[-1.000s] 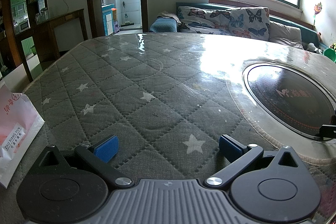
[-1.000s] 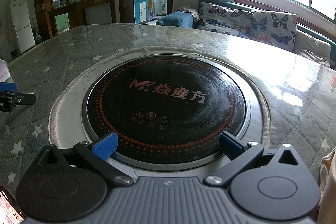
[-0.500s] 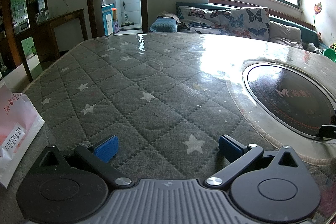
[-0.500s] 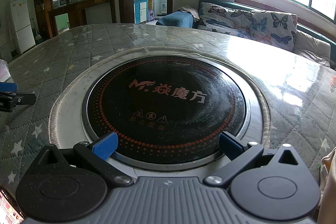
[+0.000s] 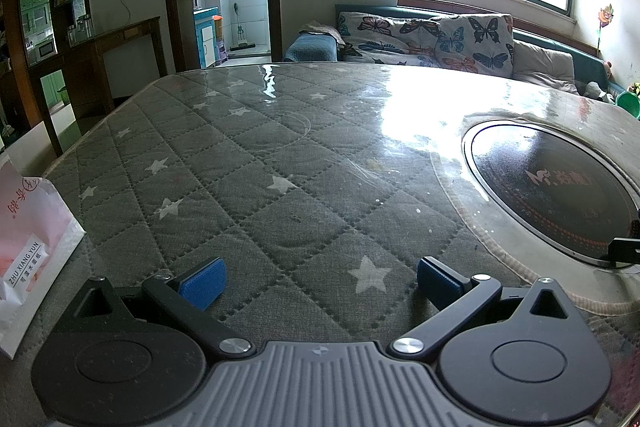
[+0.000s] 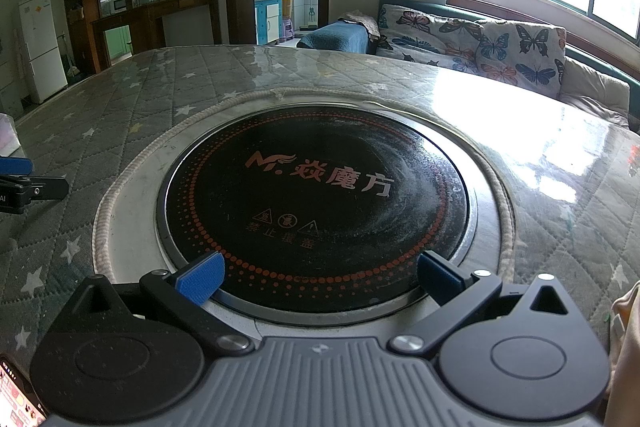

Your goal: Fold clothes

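My left gripper (image 5: pixel 320 281) is open and empty, low over the grey quilted star-pattern table cover (image 5: pixel 256 187). My right gripper (image 6: pixel 320 277) is open and empty, at the near rim of the round black cooktop (image 6: pixel 320 195) set into the table. A pale yellow piece of cloth (image 6: pixel 626 347) shows at the right edge of the right wrist view, beside the right gripper. The left gripper's fingertip (image 6: pixel 16 167) shows at the far left of the right wrist view. The right gripper's fingertip (image 5: pixel 624 249) shows at the right edge of the left wrist view.
A pink and white paper bag (image 5: pixel 28 247) lies on the table left of the left gripper. A phone (image 6: pixel 18 403) lies at the bottom left in the right wrist view. A butterfly-print sofa (image 5: pixel 432 39) stands beyond the table's far edge. The cooktop (image 5: pixel 560 191) lies to the left gripper's right.
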